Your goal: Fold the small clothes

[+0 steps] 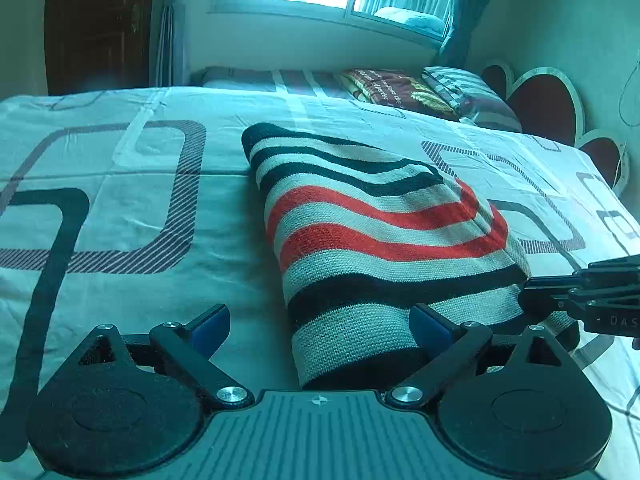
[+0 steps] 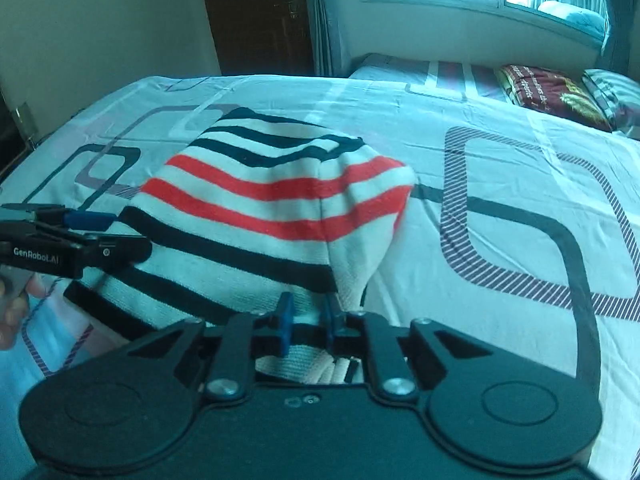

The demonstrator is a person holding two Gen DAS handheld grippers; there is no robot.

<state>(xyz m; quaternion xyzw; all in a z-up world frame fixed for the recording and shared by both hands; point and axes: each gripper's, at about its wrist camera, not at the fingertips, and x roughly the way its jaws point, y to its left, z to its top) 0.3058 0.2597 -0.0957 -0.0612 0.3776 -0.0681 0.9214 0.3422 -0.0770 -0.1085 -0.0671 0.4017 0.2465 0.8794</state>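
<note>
1. Knitted cloth with black, red and off-white stripes lies partly folded on the bed sheet, pale with rounded-square outlines, near its middle. The flat, wide sheet suits folding.
2. Black right gripper with blue pads has its jaws nearly closed, pinching the cloth's near edge. The fabric rises in a hump just beyond the pads, so the pinch seems meant to lift or carry that edge over.
3. Black left gripper with blue pads is spread wide and holds nothing. The cloth's near end lies between its fingers, untouched, probably ready for a fresh hold.
4. Both grippers sit at the cloth's near end, one on each side, which lets a fold stay even.
</note>
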